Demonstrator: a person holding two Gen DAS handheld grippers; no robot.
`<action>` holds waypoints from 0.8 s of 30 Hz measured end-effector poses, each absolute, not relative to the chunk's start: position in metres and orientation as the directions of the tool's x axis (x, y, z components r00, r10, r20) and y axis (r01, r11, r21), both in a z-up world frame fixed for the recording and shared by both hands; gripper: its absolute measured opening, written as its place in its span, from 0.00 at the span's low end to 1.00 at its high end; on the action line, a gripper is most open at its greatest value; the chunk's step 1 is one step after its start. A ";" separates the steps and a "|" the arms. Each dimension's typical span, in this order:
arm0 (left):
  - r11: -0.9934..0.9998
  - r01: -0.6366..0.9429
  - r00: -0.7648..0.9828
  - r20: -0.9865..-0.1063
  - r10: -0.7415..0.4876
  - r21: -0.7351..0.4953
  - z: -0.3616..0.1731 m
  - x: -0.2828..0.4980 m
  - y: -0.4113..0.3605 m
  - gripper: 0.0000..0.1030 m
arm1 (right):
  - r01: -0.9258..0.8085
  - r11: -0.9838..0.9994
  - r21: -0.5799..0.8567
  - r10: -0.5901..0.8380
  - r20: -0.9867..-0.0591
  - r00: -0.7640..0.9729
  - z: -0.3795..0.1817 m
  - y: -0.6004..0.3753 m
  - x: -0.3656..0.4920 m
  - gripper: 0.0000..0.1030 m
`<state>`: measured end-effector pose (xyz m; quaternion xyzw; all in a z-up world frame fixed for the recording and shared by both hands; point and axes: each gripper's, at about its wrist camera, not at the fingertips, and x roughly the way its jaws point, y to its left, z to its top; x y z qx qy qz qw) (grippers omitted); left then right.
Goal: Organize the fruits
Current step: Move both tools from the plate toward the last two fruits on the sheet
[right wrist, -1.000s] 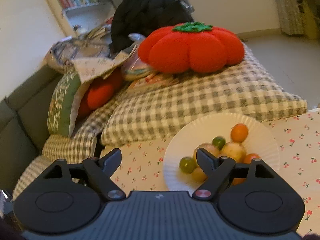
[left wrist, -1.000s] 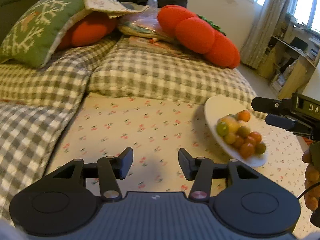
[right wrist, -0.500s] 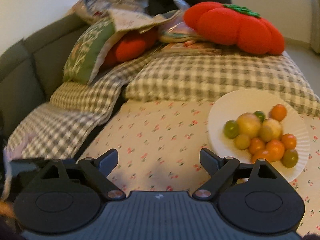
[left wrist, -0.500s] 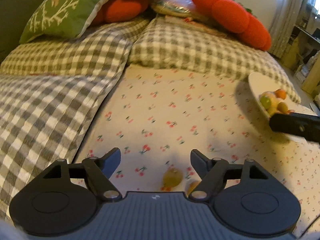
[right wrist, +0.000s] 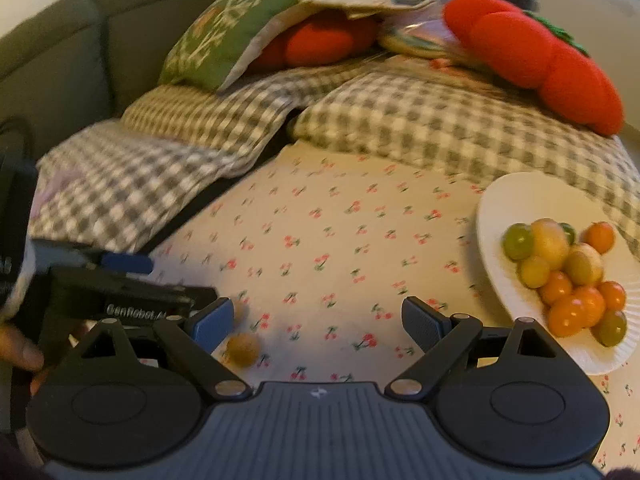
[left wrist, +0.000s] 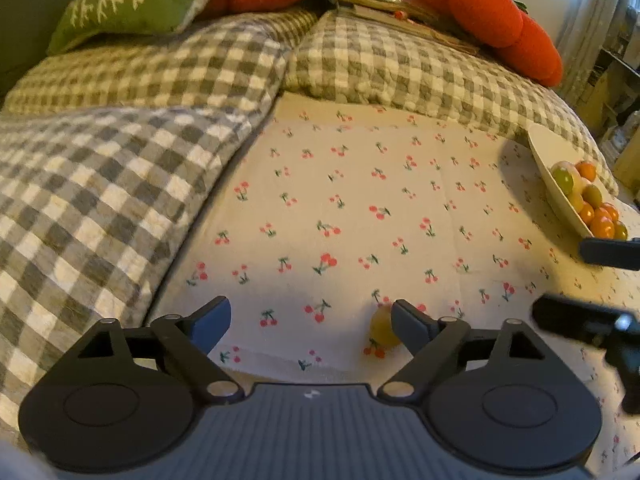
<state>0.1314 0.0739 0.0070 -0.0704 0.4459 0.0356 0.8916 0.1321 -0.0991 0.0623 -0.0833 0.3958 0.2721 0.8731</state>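
A small yellow-green fruit (left wrist: 382, 330) lies loose on the cherry-print cloth (left wrist: 360, 200), just inside the right finger of my left gripper (left wrist: 312, 322). Those jaws are opening, and the pads do not press on the fruit. In the right wrist view the same fruit (right wrist: 242, 348) sits beside the left fingertip of my right gripper (right wrist: 318, 318), which stands open with nothing held. The left gripper (right wrist: 182, 280) shows at that view's left edge, the right gripper (left wrist: 560, 282) at the left view's right edge. A white plate (right wrist: 516, 200) at the right carries a pile of orange, yellow and green fruits (right wrist: 560, 272).
Grey checked cushions (left wrist: 120, 160) border the cloth at the left and the back. On them lie a green patterned pillow (right wrist: 224, 36) and red tomato-shaped cushions (right wrist: 532, 48). A hand (right wrist: 20, 348) shows at the far left of the right wrist view.
Both grippers have come down and nearer to the cloth. The left jaws have spread wider. The loose fruit has come into both views, and the plate has slid to the right.
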 end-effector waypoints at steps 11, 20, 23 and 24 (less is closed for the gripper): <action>0.983 -0.114 0.565 -0.823 -0.052 -0.141 -0.001 0.135 0.073 0.84 | -0.657 0.753 0.034 0.436 -0.774 0.460 0.043 -0.075 0.115 0.82; 0.974 -0.114 0.565 -0.819 -0.097 -0.194 -0.002 0.139 0.072 0.84 | -0.671 0.741 0.025 0.430 -0.785 0.447 0.021 -0.064 0.115 0.55; 0.969 -0.103 0.567 -0.814 -0.128 -0.225 -0.002 0.140 0.072 0.83 | -0.681 0.732 0.018 0.440 -0.776 0.452 0.015 -0.060 0.113 0.51; 0.968 -0.102 0.567 -0.813 -0.132 -0.229 -0.003 0.141 0.072 0.83 | -0.682 0.732 0.016 0.442 -0.772 0.456 0.014 -0.058 0.113 0.49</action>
